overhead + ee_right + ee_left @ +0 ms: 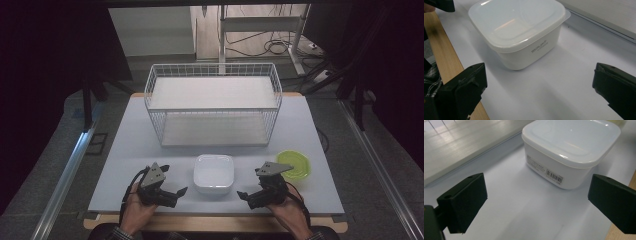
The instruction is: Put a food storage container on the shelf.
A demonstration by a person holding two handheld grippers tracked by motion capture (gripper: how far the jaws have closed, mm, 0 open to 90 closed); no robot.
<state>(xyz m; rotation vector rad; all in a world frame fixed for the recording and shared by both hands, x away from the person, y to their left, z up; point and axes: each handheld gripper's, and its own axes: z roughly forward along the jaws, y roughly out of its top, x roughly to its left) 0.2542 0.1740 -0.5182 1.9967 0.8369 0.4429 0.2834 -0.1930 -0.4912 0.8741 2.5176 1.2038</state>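
A: Where's the box (214, 173)?
B: On the tabletop (125, 150), near the front edge, midway between its two front corners. Its lid is on

A: And the grippers?
B: The left gripper (176, 192) sits near the front edge to the box's left, the right gripper (243, 195) to its right. Both point inward at the box, each a little apart from it

A: Jaws?
B: Wide apart on both, nothing between them

A: Anything else?
B: A wire basket (213, 104) stands toward the back edge, and a green bowl (293, 164) is just beyond the right gripper
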